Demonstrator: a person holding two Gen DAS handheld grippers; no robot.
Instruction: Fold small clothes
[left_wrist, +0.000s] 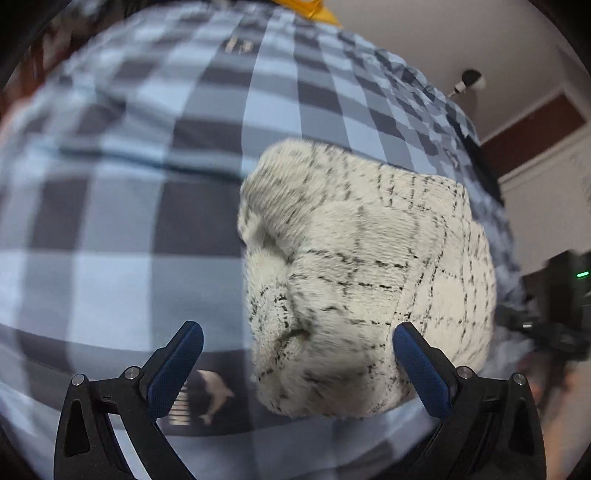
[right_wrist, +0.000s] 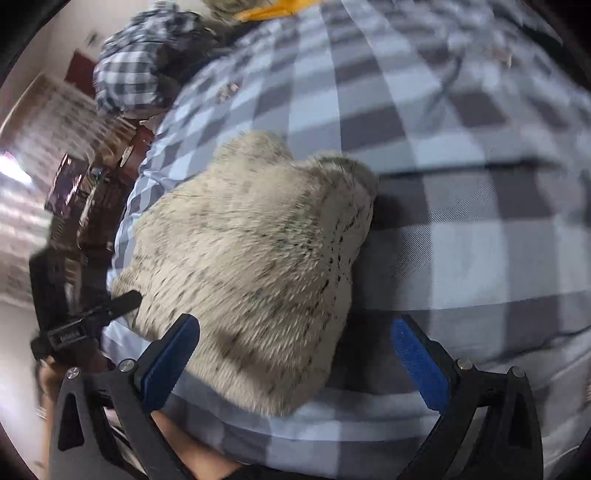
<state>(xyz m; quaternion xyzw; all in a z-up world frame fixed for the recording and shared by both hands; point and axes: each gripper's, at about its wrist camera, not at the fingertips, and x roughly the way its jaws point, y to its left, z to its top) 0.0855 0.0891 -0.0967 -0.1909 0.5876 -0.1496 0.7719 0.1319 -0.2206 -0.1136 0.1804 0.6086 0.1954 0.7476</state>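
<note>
A fluffy cream garment with thin black check lines (left_wrist: 362, 280) lies folded in a bundle on the blue-and-grey checked bedsheet (left_wrist: 129, 206). My left gripper (left_wrist: 297, 369) is open, its blue pads either side of the bundle's near end, holding nothing. In the right wrist view the same garment (right_wrist: 251, 266) lies just ahead and left of my right gripper (right_wrist: 295, 365), which is open and empty above the sheet (right_wrist: 480, 221). The left gripper (right_wrist: 122, 302) shows at the garment's far left edge there.
A checked cloth heap (right_wrist: 140, 66) and a yellow item (right_wrist: 273, 11) lie at the far end of the bed. Dark wooden furniture (right_wrist: 88, 199) stands beyond the bed's left edge. A wall (left_wrist: 443, 48) is on the right.
</note>
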